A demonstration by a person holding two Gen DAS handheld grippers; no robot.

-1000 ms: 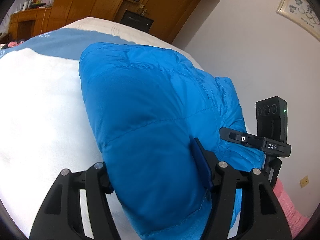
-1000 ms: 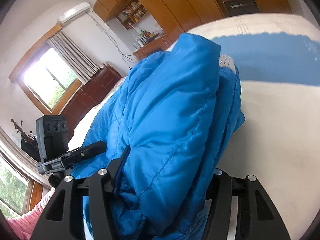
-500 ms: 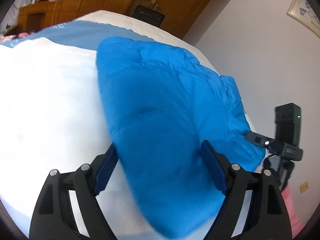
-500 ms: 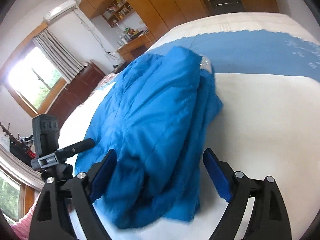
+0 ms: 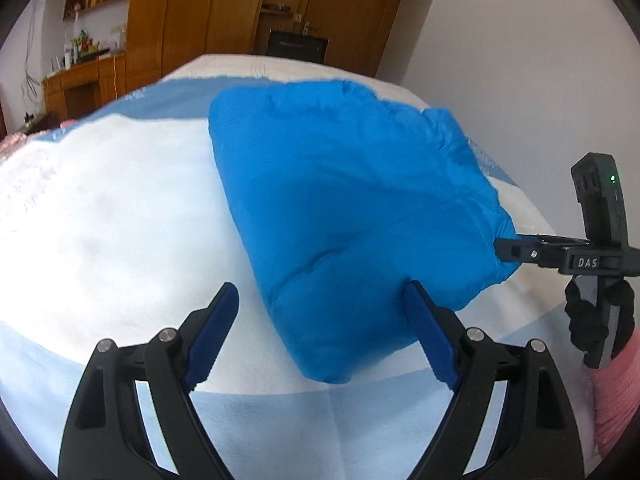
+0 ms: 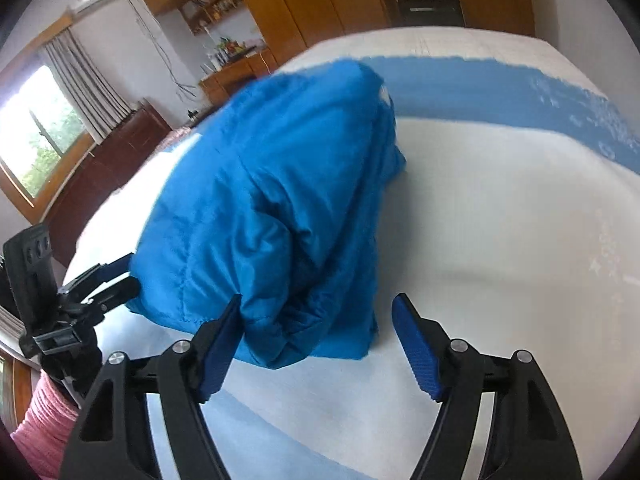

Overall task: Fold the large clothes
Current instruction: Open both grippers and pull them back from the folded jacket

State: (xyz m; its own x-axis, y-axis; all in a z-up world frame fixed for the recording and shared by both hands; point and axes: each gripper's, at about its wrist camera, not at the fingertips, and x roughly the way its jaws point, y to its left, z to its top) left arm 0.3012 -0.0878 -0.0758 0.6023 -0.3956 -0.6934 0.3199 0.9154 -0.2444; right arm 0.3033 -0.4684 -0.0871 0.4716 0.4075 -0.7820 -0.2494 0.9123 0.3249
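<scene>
A bright blue puffy jacket [image 5: 340,200] lies folded in a thick bundle on the white and blue bed cover [image 5: 120,220]. My left gripper [image 5: 320,292] stands open just short of the bundle's near end, and its right pad is close to the fabric without pressing on it. In the right wrist view the jacket [image 6: 272,200] bulges up ahead of my right gripper [image 6: 319,300]. Its jaws are closing, with the bundle's near edge between the tips and no pad pressing on it. Each gripper also shows at the other view's edge.
The bed cover [image 6: 500,240] spreads wide around the jacket. Wooden wardrobes [image 5: 224,12] and a cluttered desk [image 5: 84,76] stand beyond the bed's far end, a window [image 6: 36,140] to the left. A pink sleeve [image 5: 616,400] shows at the edge.
Both grippers were shut on the jacket a second ago. They have let go, opened and drawn back towards the near edge, and the jacket now rests on the bed.
</scene>
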